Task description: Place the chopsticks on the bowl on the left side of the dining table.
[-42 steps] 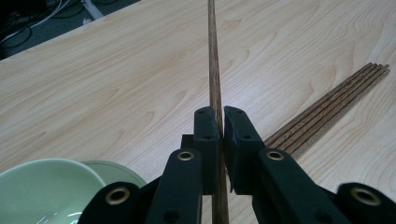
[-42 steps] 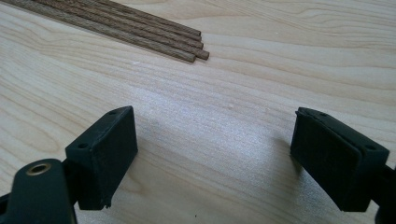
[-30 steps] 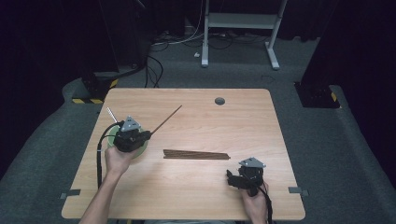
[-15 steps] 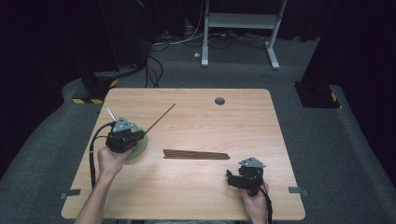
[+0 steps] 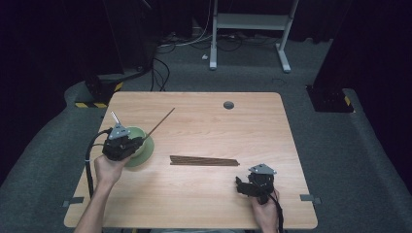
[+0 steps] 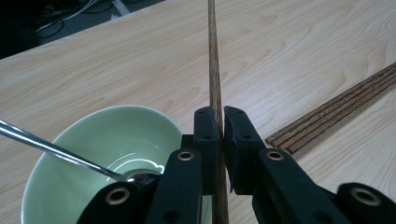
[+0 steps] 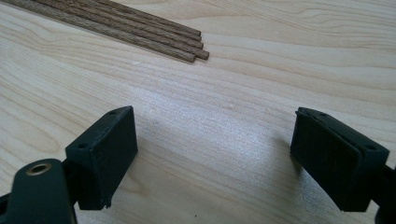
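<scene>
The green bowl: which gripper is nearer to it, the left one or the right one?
Left. The left gripper is right over the bowl, shut on a chopstick. The right gripper rests across the table, beyond the chopstick pile.

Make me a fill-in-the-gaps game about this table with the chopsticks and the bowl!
The left tongs are shut on one ___. A metal spoon leans inside the green ___. The right tongs stand ___ with nothing between them. The other chopsticks lie in a bundle on the ___.

Missing words: chopstick; bowl; open; table
</scene>
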